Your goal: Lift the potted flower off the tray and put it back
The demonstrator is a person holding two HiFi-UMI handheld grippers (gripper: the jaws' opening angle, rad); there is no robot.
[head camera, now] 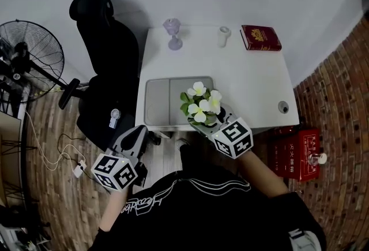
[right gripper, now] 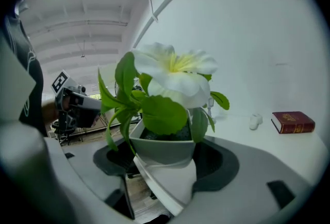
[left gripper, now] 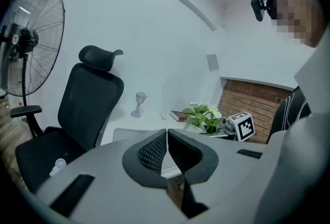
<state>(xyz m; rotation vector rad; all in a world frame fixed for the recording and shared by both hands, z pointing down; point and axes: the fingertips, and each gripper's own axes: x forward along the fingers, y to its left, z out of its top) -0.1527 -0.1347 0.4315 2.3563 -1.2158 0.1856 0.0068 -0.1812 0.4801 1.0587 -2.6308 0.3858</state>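
Note:
The potted flower (head camera: 202,107), white blooms and green leaves in a pale angular pot (right gripper: 162,150), hangs above the table's front edge just right of the grey tray (head camera: 167,102). My right gripper (head camera: 212,122) is shut on the pot, its pads against the pot's two sides (right gripper: 165,153). The pot is tilted and clear of the tray. My left gripper (head camera: 137,133) is off the table at the lower left, over the floor by the chair; in the left gripper view its jaws (left gripper: 166,133) meet at the tips with nothing between them. That view also shows the flower (left gripper: 203,117) to the right.
On the white table (head camera: 248,79) stand a glass goblet (head camera: 173,33), a small white object (head camera: 223,36) and a red book (head camera: 260,37) along the back. A black office chair (head camera: 109,65) and a fan (head camera: 29,53) stand left; a red box (head camera: 297,152) lies right.

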